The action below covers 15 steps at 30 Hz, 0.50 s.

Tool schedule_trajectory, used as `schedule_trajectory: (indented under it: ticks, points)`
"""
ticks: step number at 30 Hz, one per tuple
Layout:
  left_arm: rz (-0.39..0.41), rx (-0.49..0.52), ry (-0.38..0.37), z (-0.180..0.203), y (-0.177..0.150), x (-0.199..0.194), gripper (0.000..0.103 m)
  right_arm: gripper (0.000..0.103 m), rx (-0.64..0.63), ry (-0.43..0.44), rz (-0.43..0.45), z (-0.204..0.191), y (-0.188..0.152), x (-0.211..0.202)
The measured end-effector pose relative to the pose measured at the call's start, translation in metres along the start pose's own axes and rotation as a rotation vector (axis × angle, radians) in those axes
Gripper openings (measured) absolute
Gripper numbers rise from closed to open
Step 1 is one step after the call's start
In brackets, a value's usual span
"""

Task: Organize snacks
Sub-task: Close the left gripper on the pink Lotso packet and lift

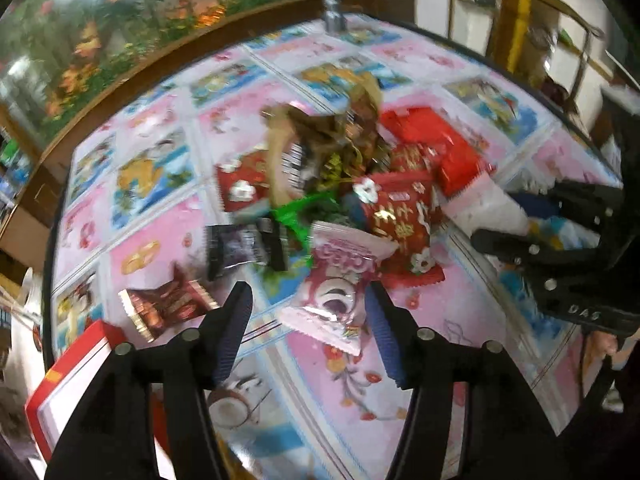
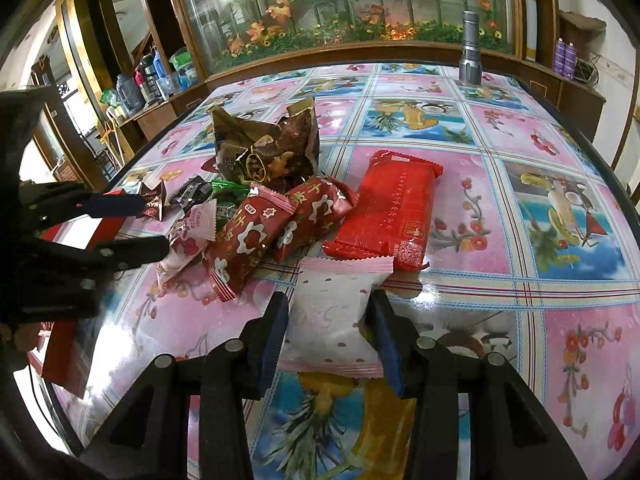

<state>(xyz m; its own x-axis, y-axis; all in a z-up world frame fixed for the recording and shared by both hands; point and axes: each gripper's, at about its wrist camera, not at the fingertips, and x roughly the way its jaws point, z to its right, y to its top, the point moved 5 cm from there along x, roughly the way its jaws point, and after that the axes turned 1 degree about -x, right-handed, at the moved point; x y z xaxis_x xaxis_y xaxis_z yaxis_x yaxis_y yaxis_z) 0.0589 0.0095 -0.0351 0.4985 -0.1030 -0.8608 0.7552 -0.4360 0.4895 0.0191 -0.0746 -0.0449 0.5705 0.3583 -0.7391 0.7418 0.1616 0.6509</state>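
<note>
A heap of snack packets lies mid-table. My right gripper [image 2: 328, 308] is shut on a white pink-dotted packet [image 2: 332, 312] just above the tablecloth; it also shows in the left wrist view [image 1: 500, 208]. My left gripper [image 1: 310, 300] is open and empty, with its fingers either side of a pink-and-white packet [image 1: 340, 280] that lies on the table. In the heap are dark red flower-print packets [image 2: 248, 240], a flat red packet [image 2: 392, 208], a torn brown bag [image 2: 264, 144], a green packet [image 2: 228, 192] and a black packet [image 1: 240, 248].
A red-and-white box [image 1: 68, 388] sits at the table's left edge beside a small brown packet [image 1: 168, 304]. A grey metal flashlight [image 2: 470, 48] stands at the far edge. The round table has a floral pink tablecloth [image 2: 520, 240]. A flower-painted glass cabinet [image 2: 340, 8] stands behind.
</note>
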Motion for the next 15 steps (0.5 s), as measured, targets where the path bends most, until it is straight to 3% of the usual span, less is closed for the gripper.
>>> schedule_trajectory:
  ticks: [4,8,11,15]
  points:
    - [-0.032,0.044,0.005,0.008,0.0,0.017,0.057,0.044,0.0,0.0,0.001,0.0,0.0,0.0]
    - [0.001,0.019,-0.052,0.015,0.008,0.02,0.056,0.045,0.0,0.0,0.001,-0.001,0.0,0.0]
    - [0.018,0.014,-0.083,0.023,0.008,0.019,0.039,0.045,0.0,-0.001,0.001,-0.001,0.0,0.0]
    - [0.02,-0.043,-0.092,0.025,0.006,0.018,0.035,0.045,-0.001,-0.003,0.001,-0.002,0.0,0.0]
